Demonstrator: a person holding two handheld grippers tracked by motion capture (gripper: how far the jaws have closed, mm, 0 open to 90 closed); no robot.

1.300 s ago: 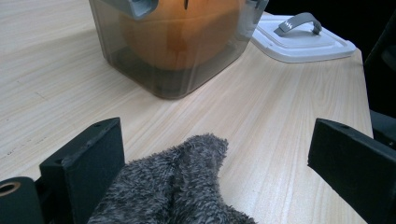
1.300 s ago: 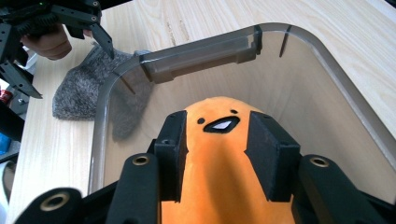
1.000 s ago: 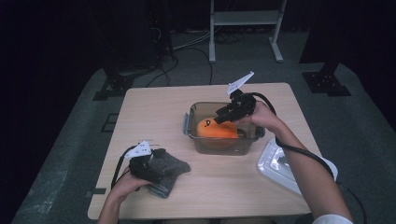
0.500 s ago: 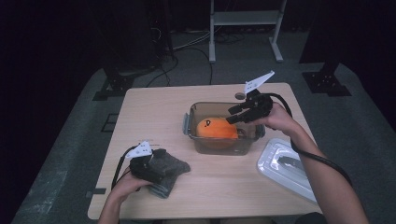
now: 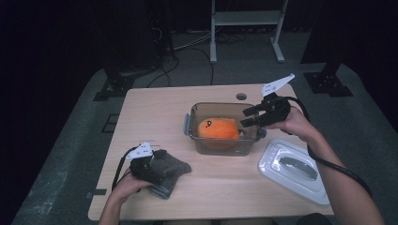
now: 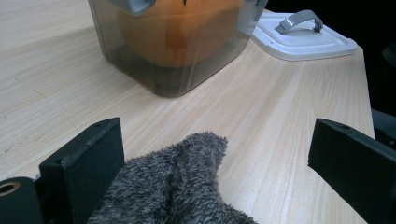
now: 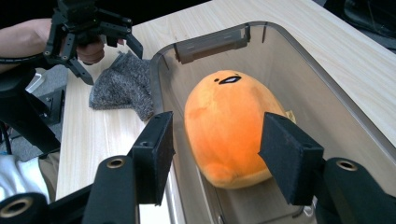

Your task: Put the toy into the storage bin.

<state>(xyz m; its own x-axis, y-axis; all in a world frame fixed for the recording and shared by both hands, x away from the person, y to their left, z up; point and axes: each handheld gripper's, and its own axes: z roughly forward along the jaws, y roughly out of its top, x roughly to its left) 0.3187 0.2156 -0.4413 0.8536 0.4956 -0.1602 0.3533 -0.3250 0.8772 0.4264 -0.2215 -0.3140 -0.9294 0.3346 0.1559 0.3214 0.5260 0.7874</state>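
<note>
Orange plush toy (image 5: 217, 129) now lies on the floor of the clear container (image 5: 190, 123), face end toward the container's left wall, near mid-table and a bit toward the far edge. In the right gripper view the plush (image 7: 232, 123) sits free, black pads on either side w/ clear air between them and the fabric.

What changed: a sec ago the right gripper (image 5: 249, 118) was down in the container right at the plush; since then its jaws have just been opening and it has backed off toward the container's right end, nothing between the jaws now. So the plush is released, and the drop-in step looks done.

Left gripper (image 5: 146, 165) hasn't shifted, near the table's front-left corner, resting over the grey fuzzy cloth (image 5: 170, 169). Jaws spread wide, cloth (image 6: 177, 186) lying loose between them, not pinched.

White lid (image 5: 294, 169) w/ grey handle sits flat by the table's front-right corner, just beside the container's right end but apart from it, still off. Probably next: right hand goes for the lid, or left picks up the cloth. Can't tell which.
</note>
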